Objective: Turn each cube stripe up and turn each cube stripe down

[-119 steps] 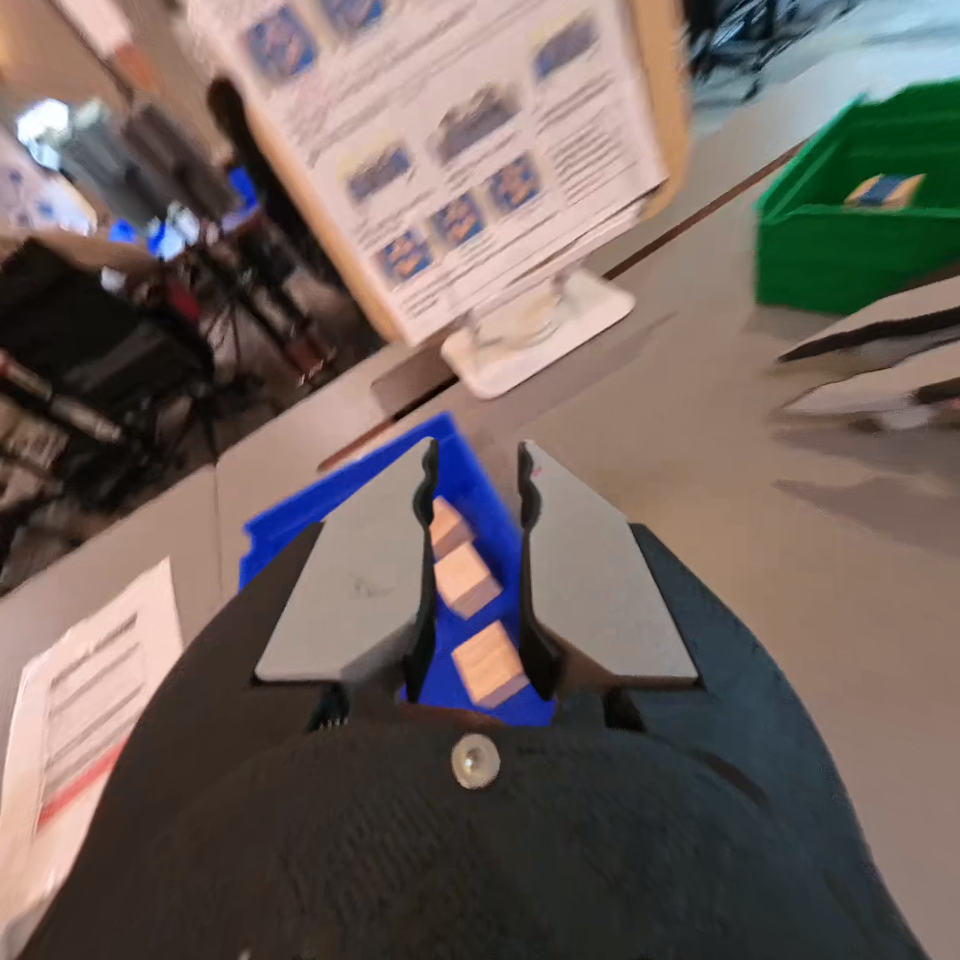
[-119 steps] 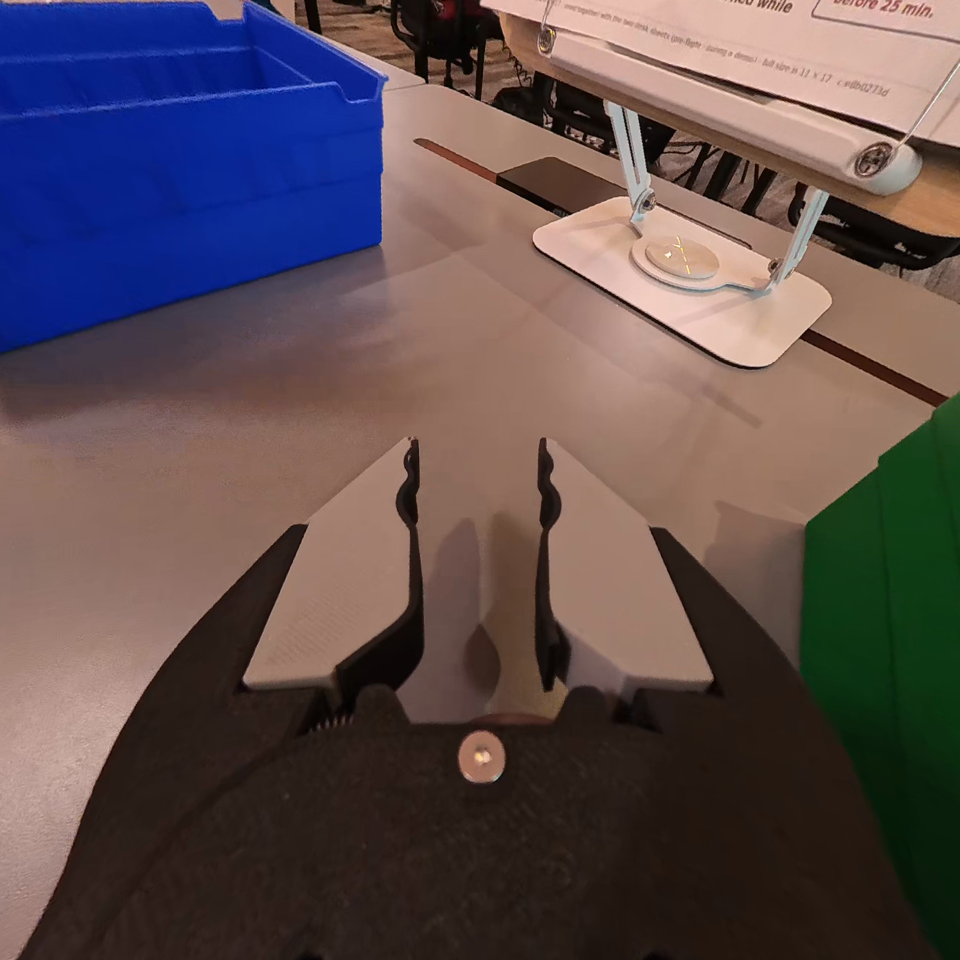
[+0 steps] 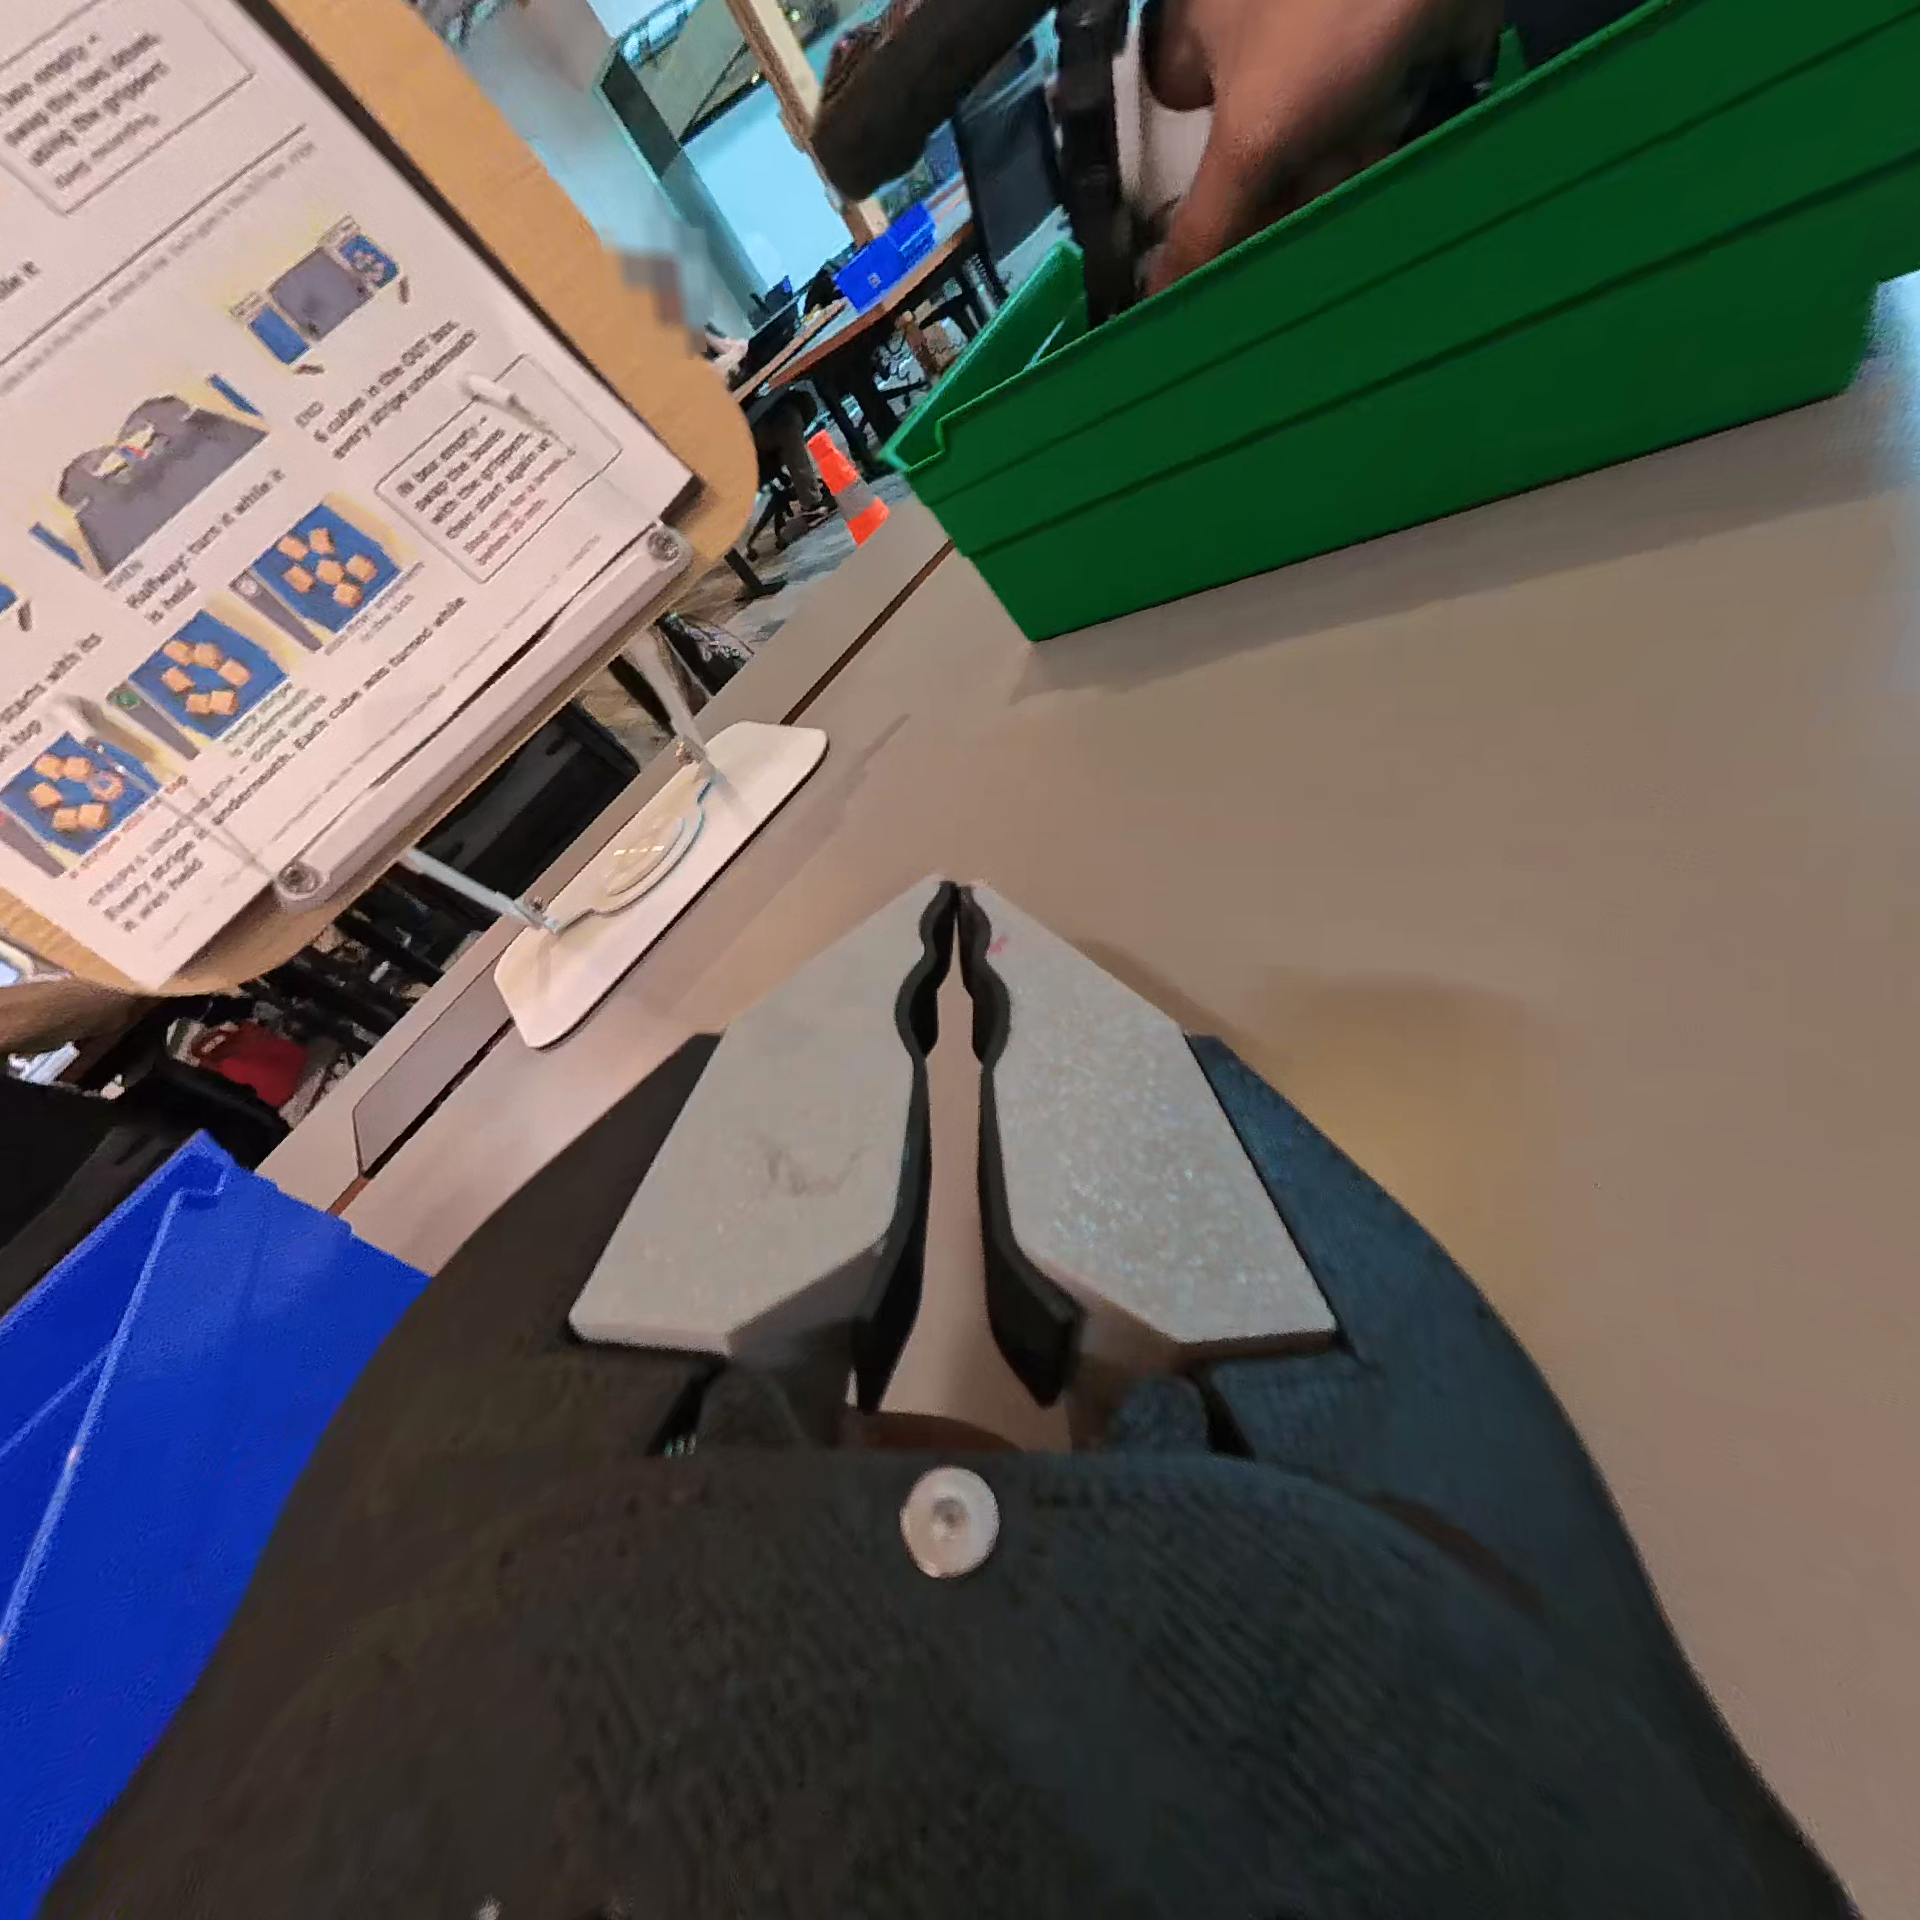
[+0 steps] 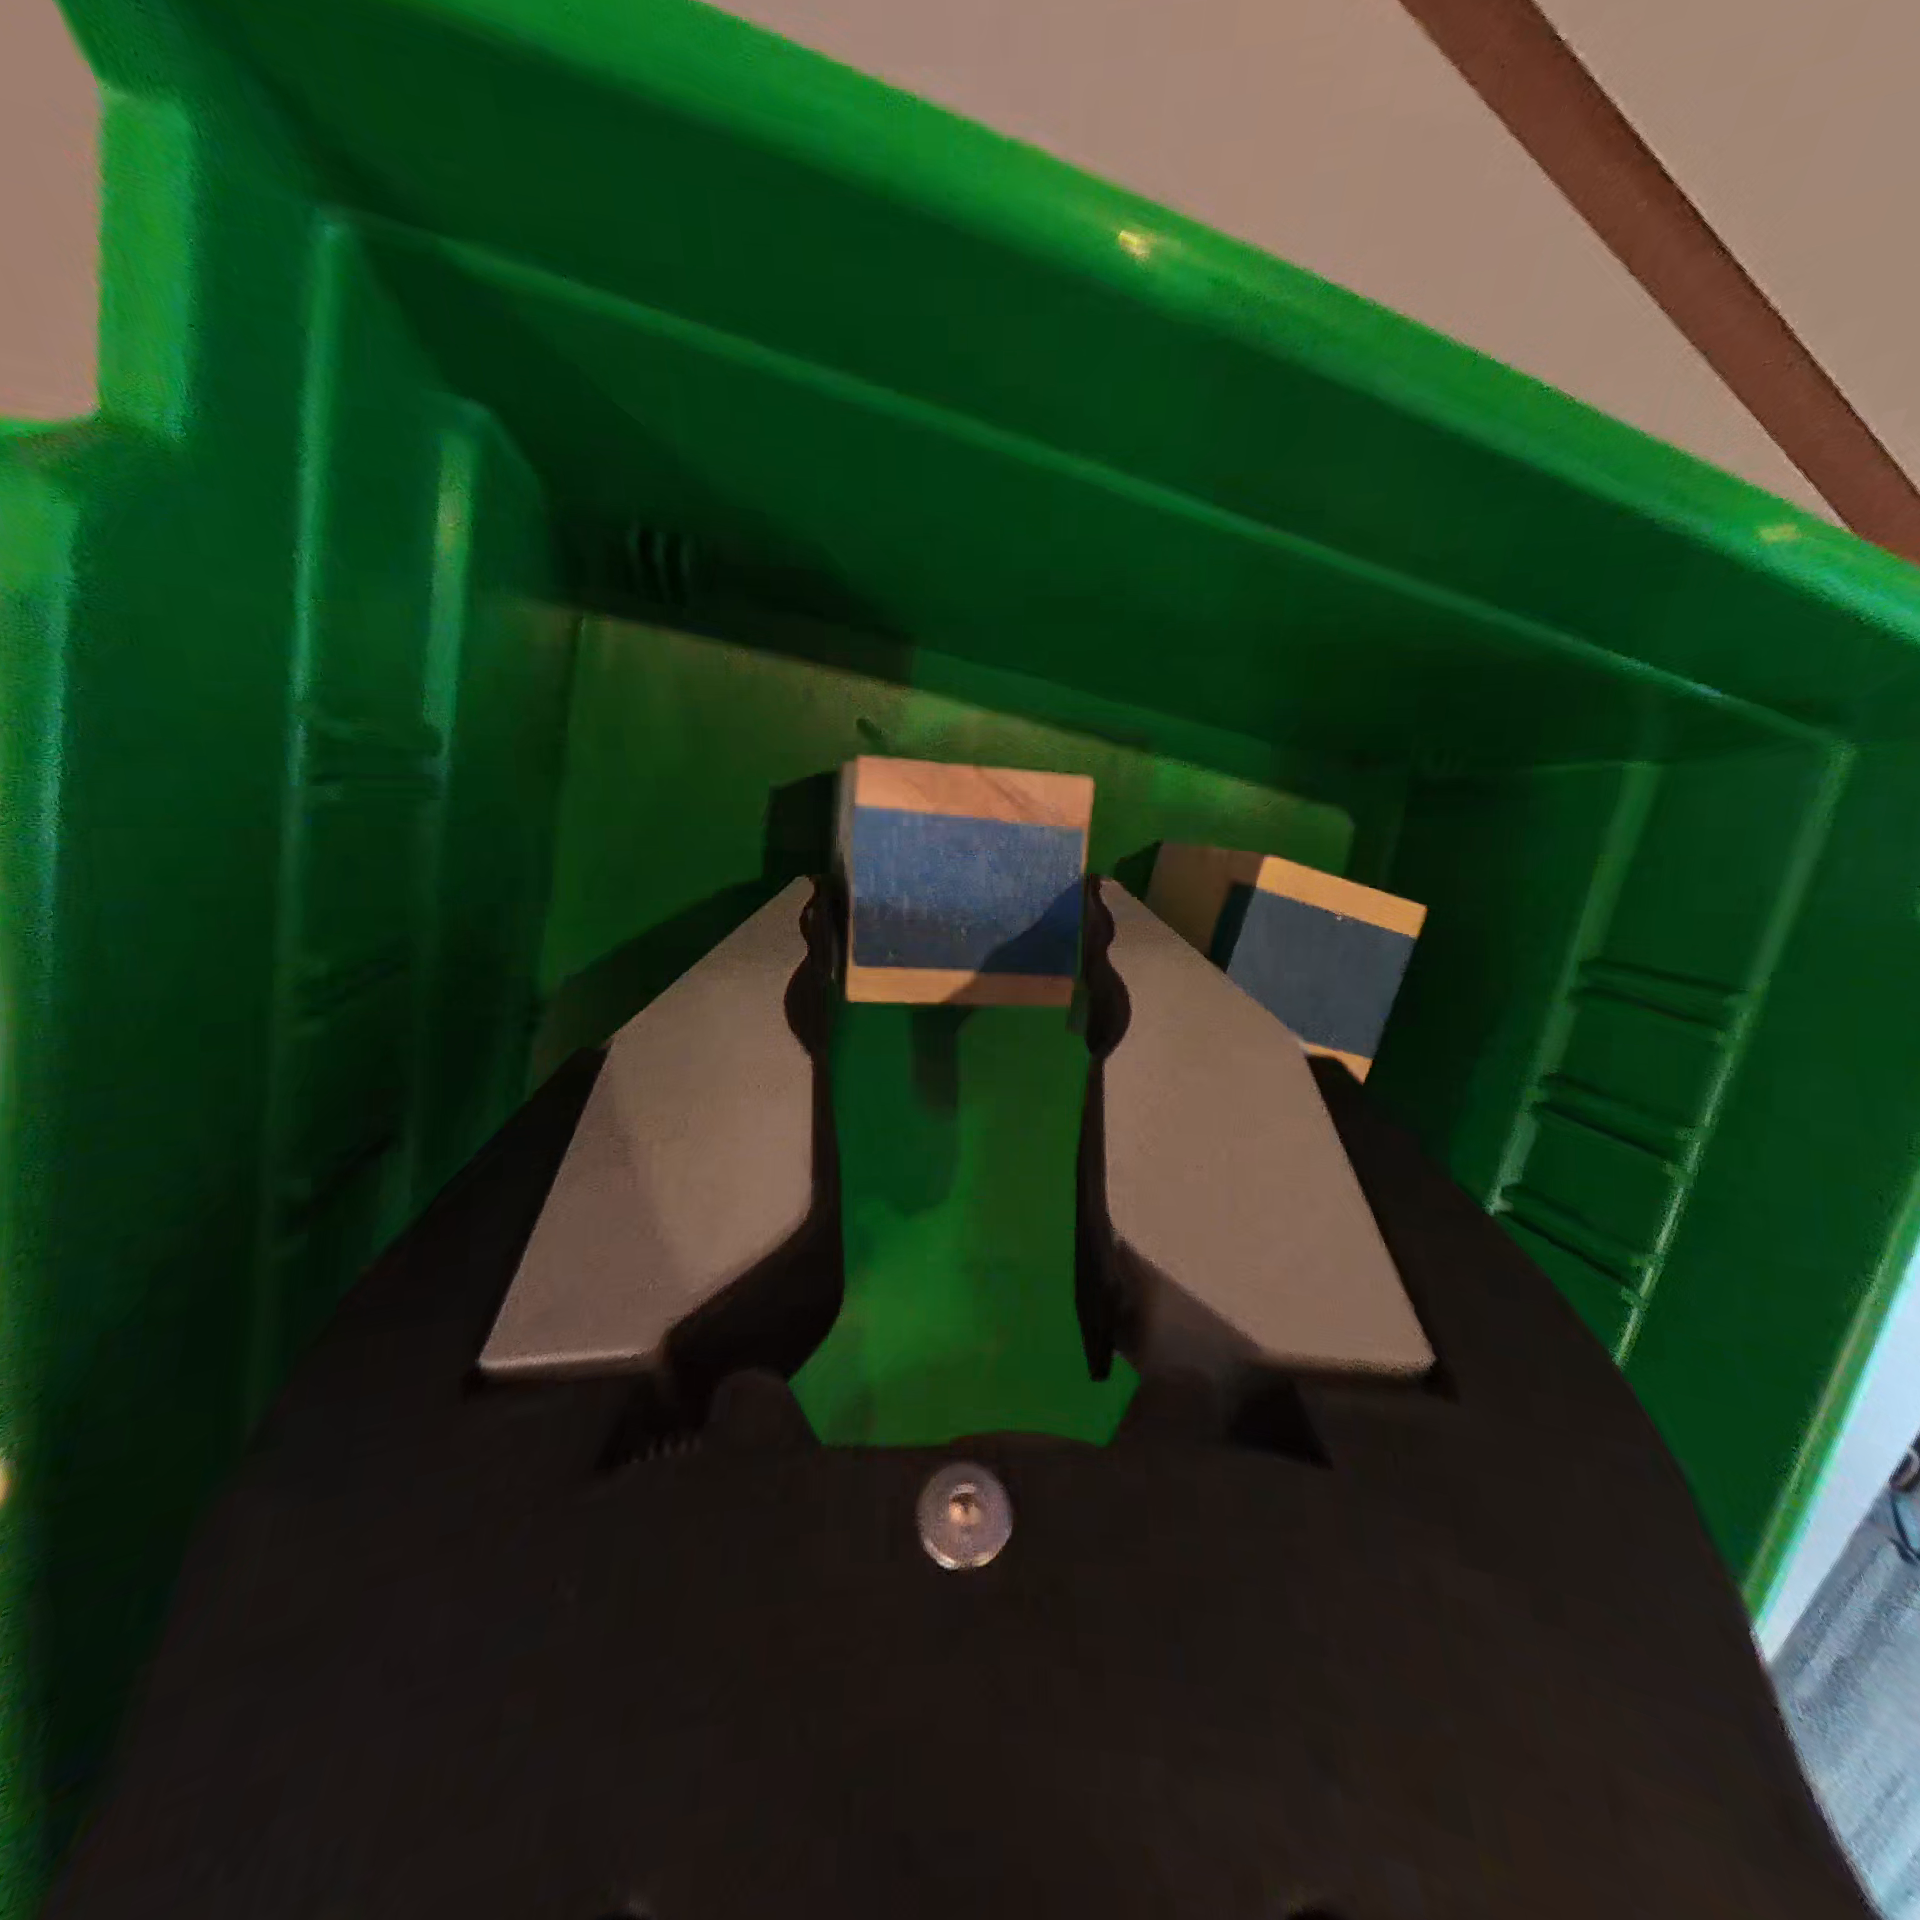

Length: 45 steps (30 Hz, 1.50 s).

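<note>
In the right wrist view my right gripper [image 4: 956, 935] is down inside the green bin [image 4: 1039, 499]. Its fingers [image 4: 707, 1143] close on the two sides of a wooden cube with a blue stripe [image 4: 961, 883], stripe facing the camera. A second striped cube [image 4: 1320, 966] lies just to its right, partly behind the right finger. In the left wrist view my left gripper [image 3: 956, 904] is shut and empty, low over the grey table [image 3: 1455, 935]. The green bin [image 3: 1403, 395] stands ahead at the upper right, with a person's arm [image 3: 1226, 156] reaching into it.
A blue bin [image 3: 156, 1455] sits at the lower left of the left wrist view. An instruction board on a white stand [image 3: 665, 862] stands at the left, at the table's far edge. A brown seam [image 4: 1683, 281] crosses the table beyond the green bin.
My left gripper has left the blue bin with its cubes and has shut over the bare table. My right gripper has moved from the table into the green bin and closed on a striped cube.
</note>
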Each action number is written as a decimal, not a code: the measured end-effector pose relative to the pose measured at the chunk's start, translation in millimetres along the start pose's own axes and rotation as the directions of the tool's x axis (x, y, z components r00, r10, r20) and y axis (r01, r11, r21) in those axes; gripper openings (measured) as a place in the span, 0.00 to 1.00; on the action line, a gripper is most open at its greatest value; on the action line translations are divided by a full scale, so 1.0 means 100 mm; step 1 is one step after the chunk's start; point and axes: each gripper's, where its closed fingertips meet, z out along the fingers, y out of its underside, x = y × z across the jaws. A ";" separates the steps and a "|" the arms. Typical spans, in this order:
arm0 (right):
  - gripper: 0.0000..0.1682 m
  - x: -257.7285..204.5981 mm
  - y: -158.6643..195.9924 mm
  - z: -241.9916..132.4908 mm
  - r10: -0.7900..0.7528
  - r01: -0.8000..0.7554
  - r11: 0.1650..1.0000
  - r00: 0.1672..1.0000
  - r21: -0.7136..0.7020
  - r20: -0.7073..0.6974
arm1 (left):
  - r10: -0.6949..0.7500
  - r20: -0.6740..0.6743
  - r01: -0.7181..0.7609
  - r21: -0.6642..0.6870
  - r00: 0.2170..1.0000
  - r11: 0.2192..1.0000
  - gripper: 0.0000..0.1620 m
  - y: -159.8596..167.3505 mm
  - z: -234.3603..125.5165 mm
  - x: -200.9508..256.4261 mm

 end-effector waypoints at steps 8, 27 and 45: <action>0.34 -0.02 -0.67 -1.24 0.074 -0.032 0.893 0.994 0.448 -0.077 | -0.082 0.025 0.082 -0.018 0.996 0.996 0.00 0.04 -0.01 -0.16; 0.24 -2.39 -0.32 -0.77 -0.323 0.206 0.704 0.945 0.680 0.048 | -0.120 0.177 0.117 0.026 0.977 0.993 0.00 -0.13 -0.50 -0.18; 0.24 -2.52 -0.25 -0.73 -0.376 0.273 0.706 0.927 0.654 0.018 | -0.502 0.523 0.719 -0.406 0.689 0.564 0.24 1.77 -0.96 -2.34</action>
